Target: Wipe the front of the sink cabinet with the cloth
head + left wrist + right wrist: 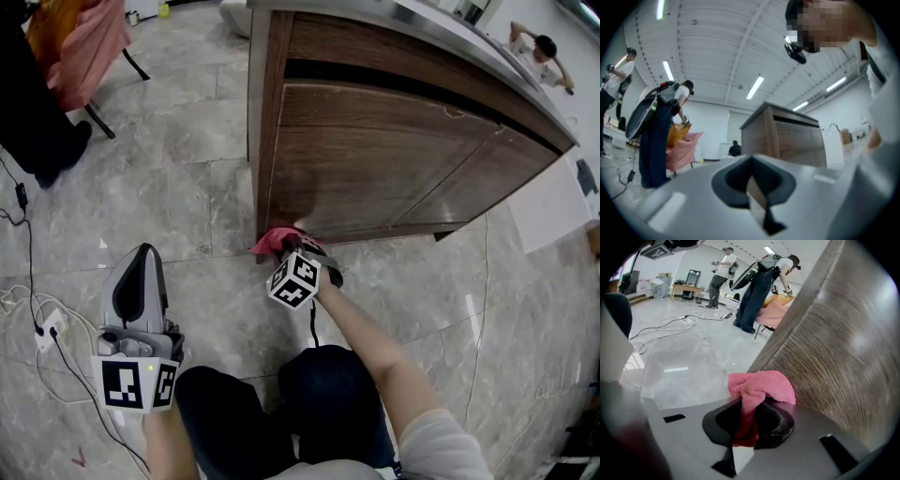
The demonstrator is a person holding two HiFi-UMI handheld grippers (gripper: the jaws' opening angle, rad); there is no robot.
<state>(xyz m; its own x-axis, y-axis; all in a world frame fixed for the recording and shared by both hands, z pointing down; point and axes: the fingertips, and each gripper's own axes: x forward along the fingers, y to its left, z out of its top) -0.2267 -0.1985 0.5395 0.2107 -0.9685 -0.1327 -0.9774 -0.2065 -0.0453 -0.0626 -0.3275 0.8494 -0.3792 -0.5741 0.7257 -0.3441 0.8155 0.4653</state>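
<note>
right tongs (749,420) are clamped on the fluffy pink terry cloth (761,386), right up against the bottom left corner of the dark wood-grain sink cabinet front (375,169), left tongs (752,183) pinched together on nothing over the grey marble-look floor (159,169)

Your left gripper (142,255) grey with black inset, right gripper (302,244) marker cube (294,279) black-and-white, your trousers (323,389) dark blue, sleeve (441,448) pale grey.

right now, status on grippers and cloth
Left gripper shut, empty, back from cabinet. Right gripper shut on cloth at cabinet front's bottom corner. Nothing blocks the front.
</note>
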